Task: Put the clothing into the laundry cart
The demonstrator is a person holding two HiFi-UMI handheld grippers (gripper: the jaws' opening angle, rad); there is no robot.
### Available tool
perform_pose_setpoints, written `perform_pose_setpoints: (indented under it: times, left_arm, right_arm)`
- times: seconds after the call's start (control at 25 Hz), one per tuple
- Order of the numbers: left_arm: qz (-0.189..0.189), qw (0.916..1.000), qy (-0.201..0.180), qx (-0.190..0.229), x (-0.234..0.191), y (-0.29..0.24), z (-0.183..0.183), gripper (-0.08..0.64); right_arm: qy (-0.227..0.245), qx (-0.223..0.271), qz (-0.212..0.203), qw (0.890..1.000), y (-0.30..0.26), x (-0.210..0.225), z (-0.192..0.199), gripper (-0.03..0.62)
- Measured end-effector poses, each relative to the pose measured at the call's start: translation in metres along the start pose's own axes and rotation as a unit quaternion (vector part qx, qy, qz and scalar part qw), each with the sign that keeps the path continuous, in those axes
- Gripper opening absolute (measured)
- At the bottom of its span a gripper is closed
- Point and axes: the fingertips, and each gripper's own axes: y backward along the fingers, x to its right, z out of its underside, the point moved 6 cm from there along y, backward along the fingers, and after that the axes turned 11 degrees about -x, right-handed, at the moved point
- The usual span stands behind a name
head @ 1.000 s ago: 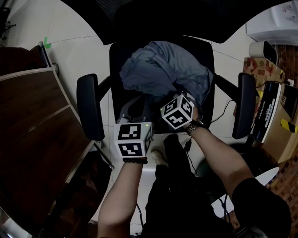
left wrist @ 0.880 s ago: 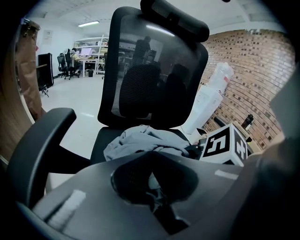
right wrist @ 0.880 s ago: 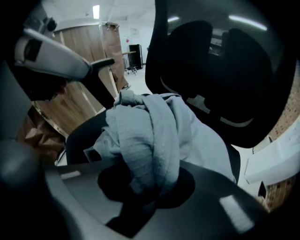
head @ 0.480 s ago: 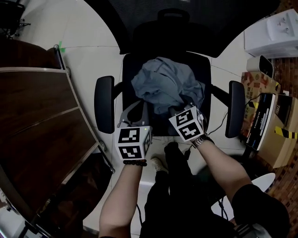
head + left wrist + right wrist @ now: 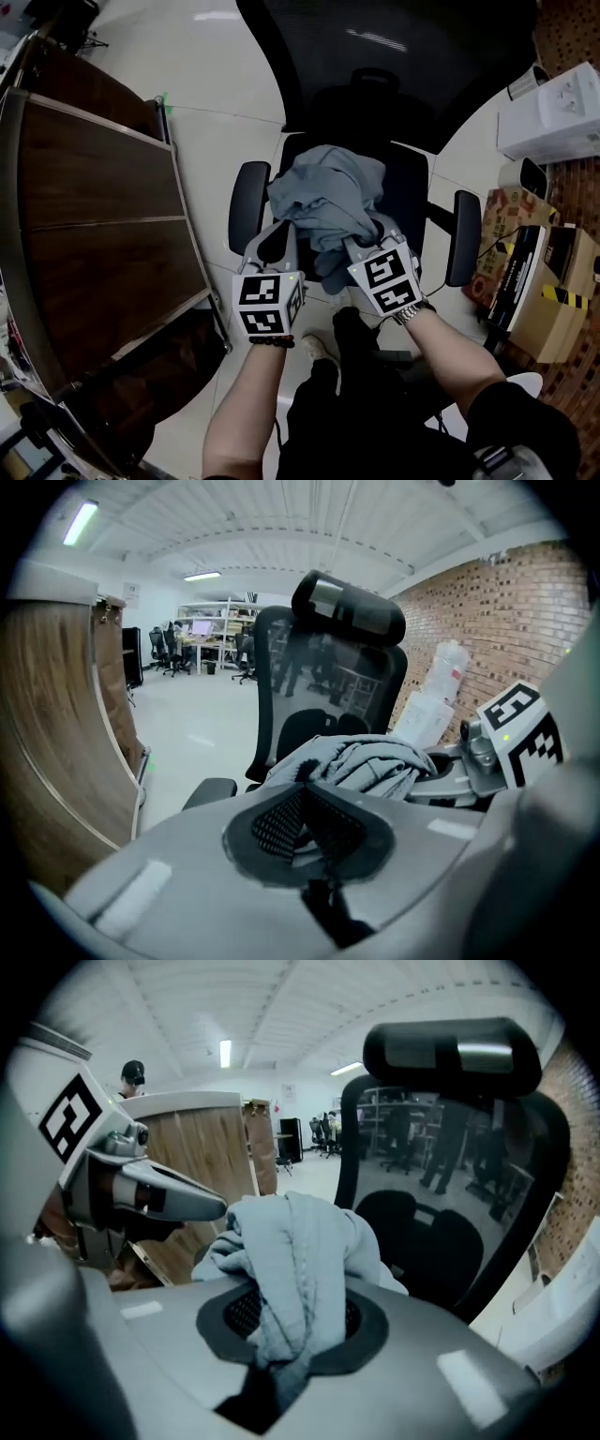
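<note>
The crumpled grey-blue cloth garment (image 5: 328,202) is bunched over the seat of the black mesh-backed office chair (image 5: 417,202). The relation that matters is that it sits in the right gripper (image 5: 363,244), not merely ahead of it. In the right gripper view a thick twist of the cloth runs down between the two dark pads, which are clamped on it. The rest of the bundle swells forward and to the left of those jaws, toward the chair back. Its long axis runs roughly from the right jaws away toward the backrest, and a short tail hangs below the grip at the seat's front edge. The left gripper (image 5: 281,227) is just beside the bundle's near-left edge. Its jaws are together, and I cannot tell whether they catch a fold or merely touch the cloth. Both forearms reach in from below, the right one angled in from the lower right. Both grippers point forward at the chair, close together, with the garment's bulk between and beyond them. The brown wooden desk (image 5: 103,216) stands to the left. No laundry cart shows in any view, so the direction of the carry cannot be judged.
</note>
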Motion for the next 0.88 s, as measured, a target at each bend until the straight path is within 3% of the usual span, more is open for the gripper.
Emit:
perform_pose_setpoints:
  times: [0.4,0.6,0.88]
  left_arm:
    - [-0.064,0.9944,0.022,0.080,0.002,0.149,-0.010,0.003]
    - [-0.105,0.9856,0.028,0.130,0.005,0.230,-0.007,0.003]
    - [-0.158,0.9729,0.039,0.164,0.011,0.356,0.016,0.003]
  right_arm:
    - [0.081,0.101,-0.035,0.991,0.111,-0.084,-0.087,0.078]
    - [0.124,0.157,-0.052,0.978,0.164,-0.132,-0.123,0.078]
    - [0.161,0.204,-0.080,0.962,0.242,-0.222,-0.156,0.078]
